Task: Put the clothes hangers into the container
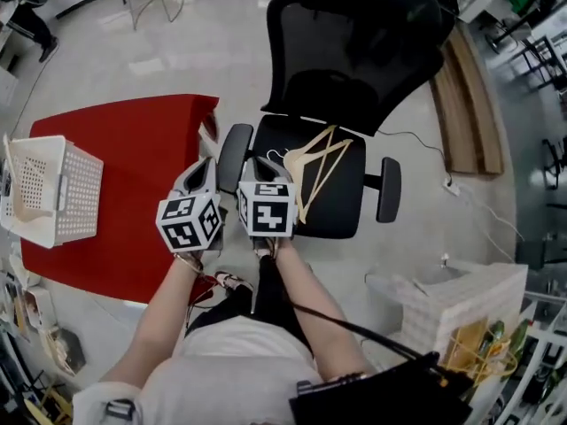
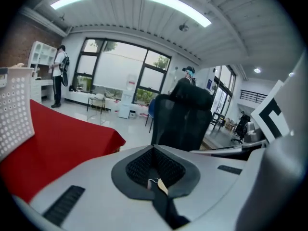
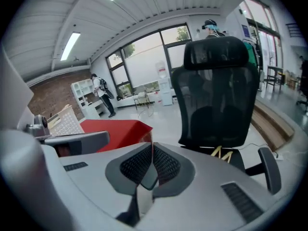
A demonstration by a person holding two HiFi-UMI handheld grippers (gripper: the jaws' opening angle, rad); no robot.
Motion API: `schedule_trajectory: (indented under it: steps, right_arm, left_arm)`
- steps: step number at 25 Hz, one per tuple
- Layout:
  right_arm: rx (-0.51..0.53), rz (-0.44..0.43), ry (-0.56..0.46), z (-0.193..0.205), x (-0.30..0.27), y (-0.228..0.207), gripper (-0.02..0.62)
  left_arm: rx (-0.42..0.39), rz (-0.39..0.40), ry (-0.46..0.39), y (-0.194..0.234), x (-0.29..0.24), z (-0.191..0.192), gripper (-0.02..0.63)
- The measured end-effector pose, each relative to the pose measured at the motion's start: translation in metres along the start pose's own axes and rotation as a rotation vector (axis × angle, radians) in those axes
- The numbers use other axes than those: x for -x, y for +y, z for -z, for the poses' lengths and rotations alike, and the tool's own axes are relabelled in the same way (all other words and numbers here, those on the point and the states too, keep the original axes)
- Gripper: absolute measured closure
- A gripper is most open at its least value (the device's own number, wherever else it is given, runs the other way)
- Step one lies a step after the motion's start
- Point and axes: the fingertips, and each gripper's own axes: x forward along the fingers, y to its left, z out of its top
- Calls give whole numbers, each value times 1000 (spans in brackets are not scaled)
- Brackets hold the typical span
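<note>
Clothes hangers (image 1: 317,162) are lying in a loose pile on the seat of the black office chair (image 1: 354,51), and the white perforated container (image 1: 80,193) is sitting on the red table (image 1: 133,140) to the left of that chair. The left gripper (image 1: 206,166) and right gripper (image 1: 257,166) are hovering side by side over the chair's front left corner, just beside the hangers. Each has its jaws pressed together and is gripping nothing.

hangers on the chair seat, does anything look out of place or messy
The wooden hangers lie crossed in a loose pile on the seat of the black office chair, not in the white basket on the red table. Nothing looks broken or spilled.
</note>
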Motion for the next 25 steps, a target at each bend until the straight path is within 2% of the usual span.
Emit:
schedule_trajectory:
  steps: [6,11,21,25]
  right_arm:
    - [-100,103,51,45,-11,-88,572]
    - [-166,157,97,83,-23,-139,572]
    - [-243,152,185,157,-84,-198,571]
    - [-230,138,213,185,-115,-214,571]
  left_arm:
    - [-50,90,114,-50,-61,53,606]
    - [-74,138,222,-77,-98,102,606]
    - [-37,146,340,-81,-172,191,606]
    - [-9,137,364,-71,-199,225,606]
